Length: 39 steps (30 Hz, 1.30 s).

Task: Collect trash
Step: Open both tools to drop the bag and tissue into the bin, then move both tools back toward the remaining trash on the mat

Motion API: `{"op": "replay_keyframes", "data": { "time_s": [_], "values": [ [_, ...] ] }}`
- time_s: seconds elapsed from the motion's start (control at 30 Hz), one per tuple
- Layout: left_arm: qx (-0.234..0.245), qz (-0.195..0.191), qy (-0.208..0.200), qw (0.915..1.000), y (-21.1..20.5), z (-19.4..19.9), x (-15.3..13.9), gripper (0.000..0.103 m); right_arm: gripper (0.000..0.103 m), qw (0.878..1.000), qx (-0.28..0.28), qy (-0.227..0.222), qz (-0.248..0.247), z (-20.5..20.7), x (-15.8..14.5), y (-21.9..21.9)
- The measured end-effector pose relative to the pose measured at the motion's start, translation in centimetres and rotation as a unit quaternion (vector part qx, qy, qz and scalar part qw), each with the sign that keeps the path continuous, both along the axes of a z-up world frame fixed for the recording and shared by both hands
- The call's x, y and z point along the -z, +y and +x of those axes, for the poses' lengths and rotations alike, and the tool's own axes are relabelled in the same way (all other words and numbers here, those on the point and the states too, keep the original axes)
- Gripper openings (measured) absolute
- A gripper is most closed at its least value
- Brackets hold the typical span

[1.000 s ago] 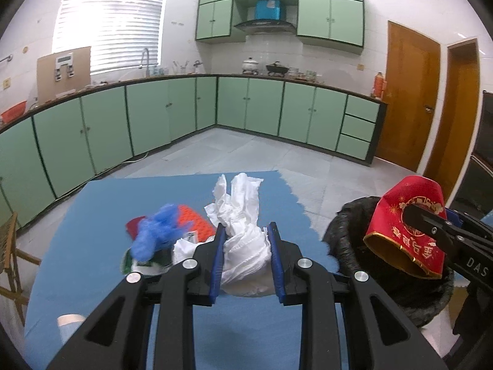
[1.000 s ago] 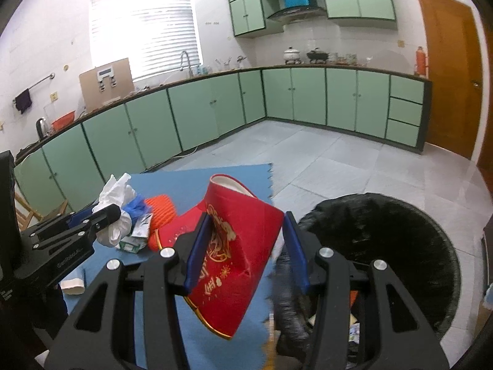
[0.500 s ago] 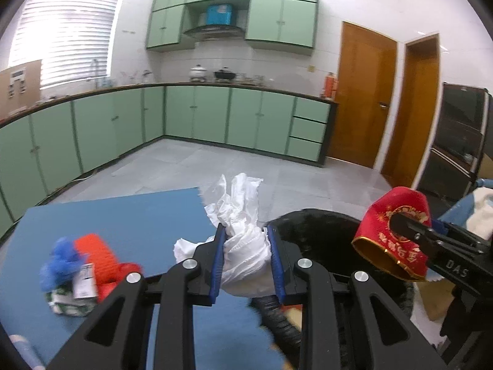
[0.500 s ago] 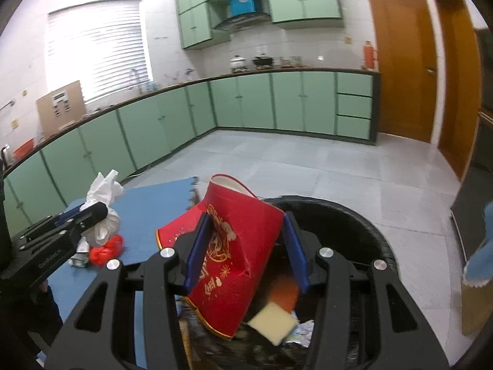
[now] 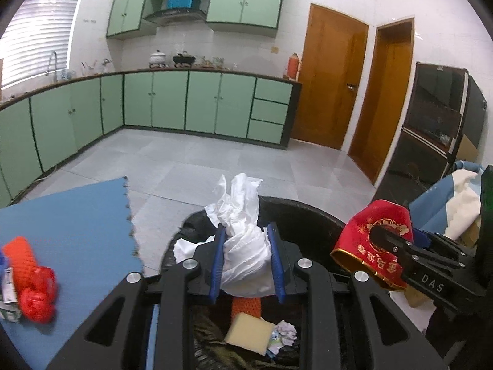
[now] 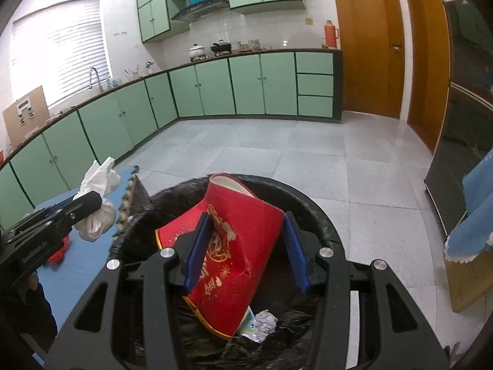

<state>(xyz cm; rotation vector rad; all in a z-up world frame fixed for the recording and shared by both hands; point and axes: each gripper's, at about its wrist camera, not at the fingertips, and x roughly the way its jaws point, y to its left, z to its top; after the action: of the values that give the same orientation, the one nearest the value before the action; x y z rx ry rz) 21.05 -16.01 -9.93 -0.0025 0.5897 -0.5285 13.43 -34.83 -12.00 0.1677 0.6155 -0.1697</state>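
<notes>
Both claws hang over the black bin [image 6: 320,215]: the left claw [image 5: 246,260] is clamped on a wad of white tissue [image 5: 243,246], the right claw [image 6: 243,249] on a red paper cup [image 6: 237,259]. Neither piece is dropped yet. Some scraps already lie inside the bin, while red netting [image 5: 34,289] and other bits wait on the blue tabletop [image 5: 71,225].

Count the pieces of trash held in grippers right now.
2. A white crumpled plastic bag sits clamped in the left gripper, and a red paper cup in the right gripper; both are over the black trash bin. None seem hidden.
</notes>
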Motion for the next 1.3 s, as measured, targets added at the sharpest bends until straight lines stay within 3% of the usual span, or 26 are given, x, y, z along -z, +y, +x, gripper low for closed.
{"op": "replay_keyframes", "data": {
  "time_s": [0.13, 0.23, 0.47, 0.57, 0.8, 1.07, 1.3],
  "values": [
    [0.010, 0.006, 0.019, 0.9998, -1.7, 0.5, 1.4, 0.027, 0.047, 1.000, 0.009, 0.014, 0.005, 0.3, 1.4, -1.0],
    [0.012, 0.006, 0.034, 0.9993, -2.5, 1.3, 2.1, 0.037, 0.048, 1.000, 0.015, 0.024, 0.005, 0.6, 2.3, -1.3],
    [0.008, -0.002, 0.054, 0.9985, -1.7, 1.8, 2.4, 0.064, 0.080, 0.998, 0.040, 0.038, 0.004, 0.8, 3.5, -1.7],
    [0.002, -0.005, 0.050, 0.9987, -1.0, 2.2, 1.9, 0.066, 0.090, 0.998, 0.052, 0.033, 0.010, 0.5, 3.2, -1.6],
    [-0.023, -0.003, 0.019, 0.9995, 2.1, 1.7, -0.5, 0.075, 0.092, 0.999, 0.047, 0.013, 0.020, -0.1, 1.0, -0.2],
    [-0.074, 0.009, 0.001, 0.9972, 8.2, -0.8, -1.7, 0.076, 0.093, 1.000, 0.000, -0.014, 0.026, -0.3, -1.4, 5.4],
    [-0.154, 0.030, -0.015, 0.9875, 16.0, -3.3, -2.1, 0.076, 0.093, 0.998, -0.057, -0.020, 0.021, 0.3, -2.1, 11.9]
  ]
}}
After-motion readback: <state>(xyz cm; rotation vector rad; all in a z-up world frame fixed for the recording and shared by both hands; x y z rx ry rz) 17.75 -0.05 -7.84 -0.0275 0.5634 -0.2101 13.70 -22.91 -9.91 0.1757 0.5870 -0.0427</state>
